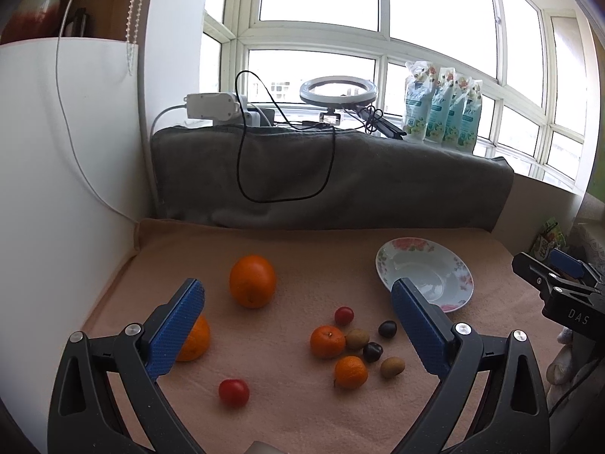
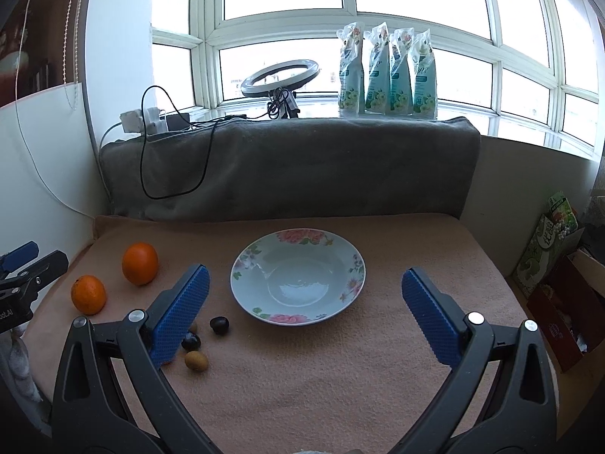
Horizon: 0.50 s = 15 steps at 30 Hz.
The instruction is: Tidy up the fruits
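A peach-coloured towel (image 2: 340, 378) is spread over the work surface, backed by a grey blanket (image 2: 287, 166) at 12 o'clock. On the towel a floral bowl (image 2: 242, 287), empty, is seen straight ahead of the right gripper (image 2: 304, 312), whose blue jaws are spread wide with nothing between them. The left gripper (image 1: 297, 327) is likewise held spread and empty above the fruit.

In the left wrist view, a large orange (image 1: 252, 281) lies at 11 o'clock, and a second orange (image 1: 196, 340) is partly hidden behind the left finger at 9 o'clock. Two mandarins (image 1: 327, 341) are clustered near the centre with two kiwis (image 1: 392, 367) and two dark plums (image 1: 387, 328). A red tomato (image 1: 233, 392) lies at 7 o'clock, a smaller one (image 1: 343, 315) near 1 o'clock.
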Tool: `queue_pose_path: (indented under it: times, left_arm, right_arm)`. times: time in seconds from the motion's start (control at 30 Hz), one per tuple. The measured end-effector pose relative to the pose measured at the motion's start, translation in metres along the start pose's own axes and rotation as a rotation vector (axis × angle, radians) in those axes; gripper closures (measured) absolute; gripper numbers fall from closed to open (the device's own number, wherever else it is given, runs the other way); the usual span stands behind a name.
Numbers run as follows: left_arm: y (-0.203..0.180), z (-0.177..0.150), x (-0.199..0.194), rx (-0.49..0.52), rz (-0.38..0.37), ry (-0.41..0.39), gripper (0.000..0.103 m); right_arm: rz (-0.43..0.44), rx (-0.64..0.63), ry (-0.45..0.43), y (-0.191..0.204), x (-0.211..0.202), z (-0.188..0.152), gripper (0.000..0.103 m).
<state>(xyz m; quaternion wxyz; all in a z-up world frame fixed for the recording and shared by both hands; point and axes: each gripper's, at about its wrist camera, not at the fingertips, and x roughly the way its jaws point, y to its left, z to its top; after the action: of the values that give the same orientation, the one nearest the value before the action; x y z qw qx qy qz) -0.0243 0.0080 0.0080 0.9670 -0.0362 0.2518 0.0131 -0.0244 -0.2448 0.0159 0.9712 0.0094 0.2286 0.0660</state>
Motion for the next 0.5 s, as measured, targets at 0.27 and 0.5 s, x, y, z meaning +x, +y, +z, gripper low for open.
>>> queue_pose_path:
  times: [0.27, 0.5]
  left_arm:
    - [0.005, 0.007, 0.011, -0.014, 0.006, 0.008, 0.004]
    - [0.009, 0.010, 0.019, -0.021, 0.006, 0.014, 0.004]
  right_arm:
    - [0.016, -0.003, 0.007, 0.002, 0.014, 0.007, 0.000]
    - [0.021, -0.002, 0.012, 0.003, 0.022, 0.011, 0.000]
